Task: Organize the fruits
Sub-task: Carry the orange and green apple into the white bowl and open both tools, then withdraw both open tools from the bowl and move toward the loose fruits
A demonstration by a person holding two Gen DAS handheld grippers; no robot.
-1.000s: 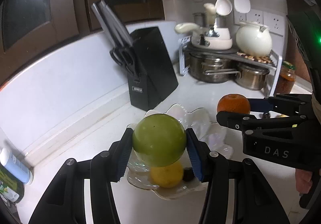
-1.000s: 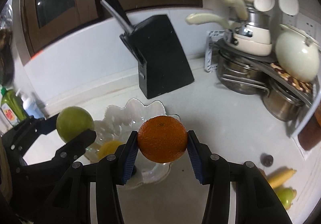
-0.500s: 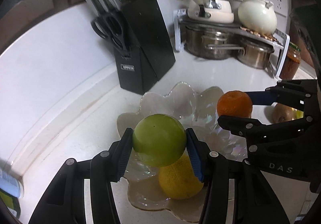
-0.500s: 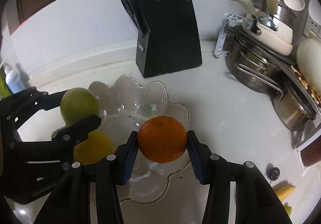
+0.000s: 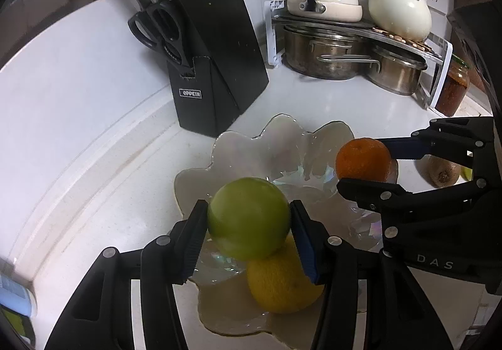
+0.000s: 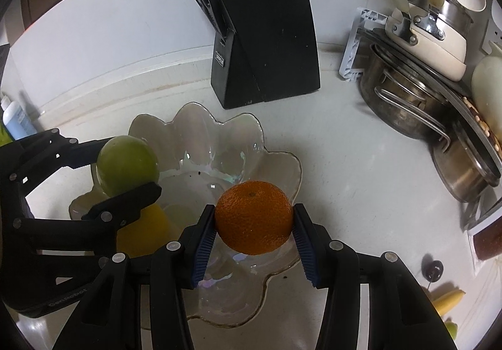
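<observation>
- The left gripper (image 5: 248, 235) is pinching a round green fruit, smooth-skinned like an apple (image 5: 248, 218), between its blue ribbed pads (image 5: 303, 241); the pads are pressing on the fruit's two sides, so the fruit is hanging above the bowl rather than resting in it.
- The right gripper (image 6: 253, 232) is pinching a round orange with dimpled peel (image 6: 253, 218) in the same side-on way, at about 3 o'clock from the green fruit in the left wrist view.
- Both fruits are hovering over the scalloped clear glass bowl (image 6: 216, 121), which is sitting on the white countertop (image 6: 360, 193) at about 6 o'clock from the black knife block (image 6: 266, 36). Judging from the task, the two are being held there for setting down into the bowl.
- A yellow round fruit, probably a lemon (image 5: 279, 284), is already lying in the bowl, directly under the green one; that is likely leaving the free room toward the orange's side.
- Whether the green fruit is touching the yellow one is hard to tell, since they are overlapping in both views.
- The right wrist view is hiding most of the yellow fruit behind the left gripper's finger.
- A brown fuzzy kiwi (image 5: 442, 172) is peeking out behind the right gripper, partly covered.
- A yellow banana (image 6: 447, 303) and a dark cherry-like fruit (image 6: 432, 268) are lying at 4 o'clock on the counter, the banana cut off by the frame edge.
- The person's hands are not showing.
</observation>
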